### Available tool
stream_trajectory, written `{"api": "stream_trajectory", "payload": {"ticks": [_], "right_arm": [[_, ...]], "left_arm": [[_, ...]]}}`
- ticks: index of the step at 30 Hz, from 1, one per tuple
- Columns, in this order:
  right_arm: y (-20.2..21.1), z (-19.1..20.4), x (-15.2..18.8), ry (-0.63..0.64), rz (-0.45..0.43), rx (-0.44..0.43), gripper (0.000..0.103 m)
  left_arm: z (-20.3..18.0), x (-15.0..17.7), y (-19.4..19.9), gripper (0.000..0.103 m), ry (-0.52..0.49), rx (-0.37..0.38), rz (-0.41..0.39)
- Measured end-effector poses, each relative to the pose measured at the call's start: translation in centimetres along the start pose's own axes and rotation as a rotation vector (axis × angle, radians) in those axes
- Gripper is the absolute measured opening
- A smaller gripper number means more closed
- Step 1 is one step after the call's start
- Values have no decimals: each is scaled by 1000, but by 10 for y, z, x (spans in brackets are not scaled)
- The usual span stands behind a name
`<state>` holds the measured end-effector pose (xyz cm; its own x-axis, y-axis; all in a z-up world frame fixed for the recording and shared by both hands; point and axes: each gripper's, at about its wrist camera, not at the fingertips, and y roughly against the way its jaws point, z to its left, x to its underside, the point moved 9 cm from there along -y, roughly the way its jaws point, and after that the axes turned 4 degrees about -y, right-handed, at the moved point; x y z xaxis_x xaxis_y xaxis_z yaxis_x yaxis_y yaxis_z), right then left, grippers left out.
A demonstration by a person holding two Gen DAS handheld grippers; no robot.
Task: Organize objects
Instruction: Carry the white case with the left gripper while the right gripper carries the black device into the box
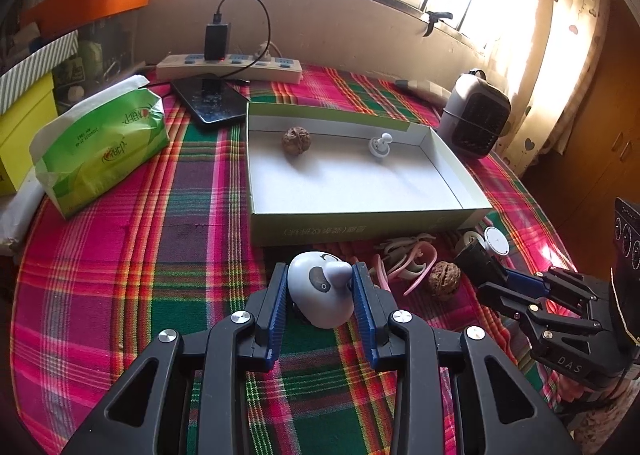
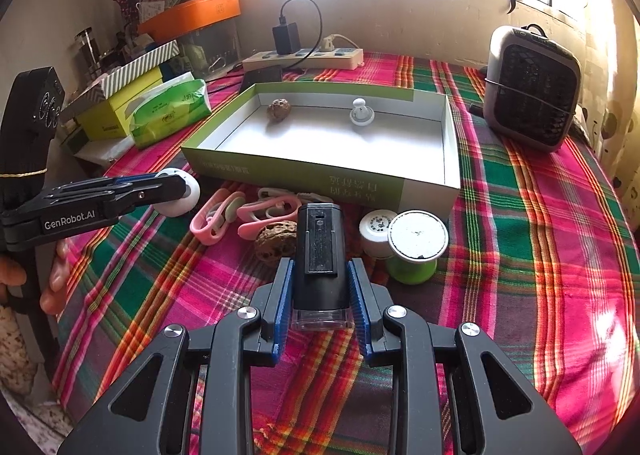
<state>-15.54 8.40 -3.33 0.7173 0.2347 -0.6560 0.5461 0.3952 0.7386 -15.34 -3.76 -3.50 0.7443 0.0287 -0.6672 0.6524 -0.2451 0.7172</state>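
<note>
Plaid tablecloth (image 2: 520,215), right gripper (image 2: 320,287) clamping black device (image 2: 320,247) lengthwise, pointing toward box (image 2: 432,183)

Left gripper (image 1: 320,297): held low over the table, fingers pointing forward, blue ribbed pads (image 1: 278,307) pressed against both sides of a rounded white item. Right gripper (image 2: 320,287): level, fingers forward, pads (image 2: 282,295) clamped on the flanks of a black rectangular item. In the right wrist view, fingers of the person's left hand (image 2: 52,283) show at the left edge, wrapped around the other gripper's handle.
</note>
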Motion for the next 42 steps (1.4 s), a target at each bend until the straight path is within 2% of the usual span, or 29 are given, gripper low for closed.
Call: {"api": "stream_trajectory", "payload": {"ticks": [10,17,31,42], "right_arm": [[11,2,-12,-19,-22,-9,29],[12,-8,-29,-39,-32,18,29],[-5,-32,-78,-58,-35,71,29],[-41,-57,-104,-77,25,102,29]], "left_arm": [[-13,-19,6,29,-22,19,-25],[-22,-38,-3,29,-32,45,-27],[-28,-82,-41,29,-56,51,-11],[-23,-106,-88,29,-63,39,47]]}}
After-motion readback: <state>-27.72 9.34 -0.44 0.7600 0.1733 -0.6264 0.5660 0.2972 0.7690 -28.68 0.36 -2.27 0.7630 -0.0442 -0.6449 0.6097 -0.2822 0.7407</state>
